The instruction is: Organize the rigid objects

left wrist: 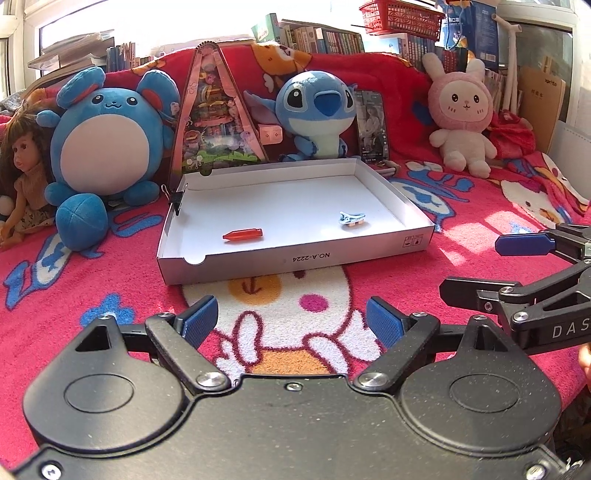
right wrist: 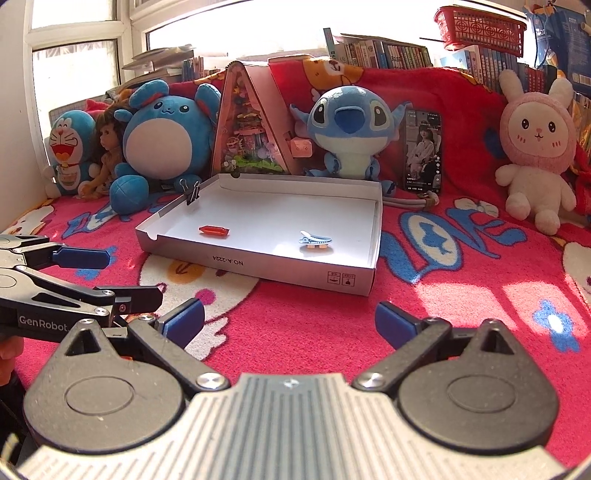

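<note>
A shallow white cardboard box (left wrist: pixel 295 258) (right wrist: pixel 258 266) lies on the pink blanket. Inside it, a red hair clip (left wrist: pixel 242 235) (right wrist: pixel 214 230) rests at the front left, and a light blue hair clip (left wrist: pixel 352 218) (right wrist: pixel 316 240) lies to the right. A black binder clip (left wrist: pixel 176 199) (right wrist: pixel 192 194) is clamped on the box's left wall. My left gripper (left wrist: pixel 291 310) (right wrist: pixel 122 277) hovers open over the blanket in front of the box, holding nothing. My right gripper (right wrist: pixel 290 314) (left wrist: pixel 471 267) stands beside it, open wide and empty, off the box's front right corner.
Behind the box stand a blue round plush (left wrist: pixel 103 147), a triangular pink tin (left wrist: pixel 214 118), a blue alien plush (left wrist: pixel 317 110), an upright phone (left wrist: pixel 373 125), a pink rabbit plush (left wrist: pixel 461 110) and a doll (left wrist: pixel 22 173). Books and a red basket (right wrist: pixel 480 26) line the back.
</note>
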Available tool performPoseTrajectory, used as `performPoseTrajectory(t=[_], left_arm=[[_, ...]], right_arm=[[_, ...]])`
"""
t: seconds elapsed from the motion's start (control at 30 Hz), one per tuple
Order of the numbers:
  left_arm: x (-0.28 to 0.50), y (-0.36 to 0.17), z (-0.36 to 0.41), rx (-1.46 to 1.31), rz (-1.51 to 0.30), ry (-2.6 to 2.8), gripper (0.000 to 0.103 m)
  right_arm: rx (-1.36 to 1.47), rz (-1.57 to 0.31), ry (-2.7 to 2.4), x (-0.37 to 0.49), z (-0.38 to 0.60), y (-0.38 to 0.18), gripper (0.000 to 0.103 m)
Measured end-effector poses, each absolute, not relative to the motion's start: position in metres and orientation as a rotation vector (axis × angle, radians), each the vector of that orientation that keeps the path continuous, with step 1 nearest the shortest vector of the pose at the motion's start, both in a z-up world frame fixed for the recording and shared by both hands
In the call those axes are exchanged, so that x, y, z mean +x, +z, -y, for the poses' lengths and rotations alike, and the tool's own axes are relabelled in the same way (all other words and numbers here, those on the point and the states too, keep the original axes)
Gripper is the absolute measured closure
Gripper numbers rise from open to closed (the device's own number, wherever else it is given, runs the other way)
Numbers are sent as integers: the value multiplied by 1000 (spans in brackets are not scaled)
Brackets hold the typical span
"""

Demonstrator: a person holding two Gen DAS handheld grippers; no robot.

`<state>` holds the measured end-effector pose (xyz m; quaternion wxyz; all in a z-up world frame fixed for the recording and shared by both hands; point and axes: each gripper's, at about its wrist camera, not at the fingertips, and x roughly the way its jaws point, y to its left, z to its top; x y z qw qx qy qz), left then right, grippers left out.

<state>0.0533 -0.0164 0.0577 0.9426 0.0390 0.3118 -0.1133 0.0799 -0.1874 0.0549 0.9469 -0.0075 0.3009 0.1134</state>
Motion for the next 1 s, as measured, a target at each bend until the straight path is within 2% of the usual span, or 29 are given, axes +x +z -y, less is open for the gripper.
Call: performPoseTrajectory(t=[1.0], left_arm=[[18,43,10,84,-618,-226,16]], right_arm=[[-7,-591,189,45,192,39,0]])
